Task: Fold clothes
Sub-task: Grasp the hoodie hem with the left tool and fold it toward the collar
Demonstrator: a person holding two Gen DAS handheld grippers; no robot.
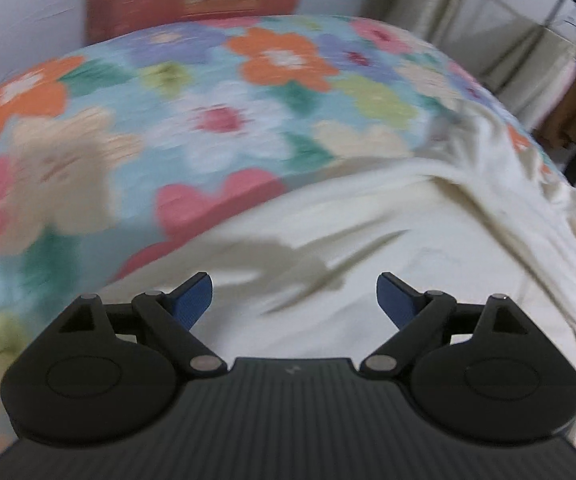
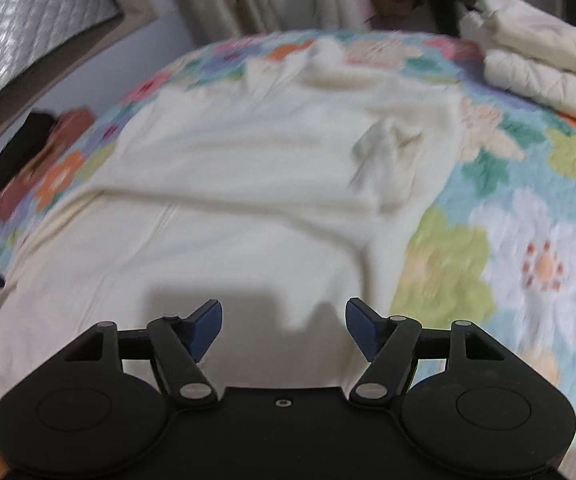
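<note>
- Cream garment (image 2: 256,168) lies spread on the bed's flowered bedspread (image 2: 527,248), partly folded: one doubled layer crosses its middle and a small bunched lump (image 2: 387,144) sits near its right side.
- My left claw (image 1: 293,294) is spread wide, nothing between the pads, over the near part of the garment (image 1: 367,264).
- My right claw (image 2: 284,320) is likewise spread and empty, above the near hem.
- Handling, my judgement: light, soft, limp cloth; it will sag and crease wherever unsupported and may drag on the bedspread.
- Best hold, I think: pinch the near edge at its two corners, one claw each, catching all layers.
- Risk: picking up bedspread with the hem.
- A folded quilted blanket (image 2: 547,56) rests at the far right, apart from the garment.
</note>
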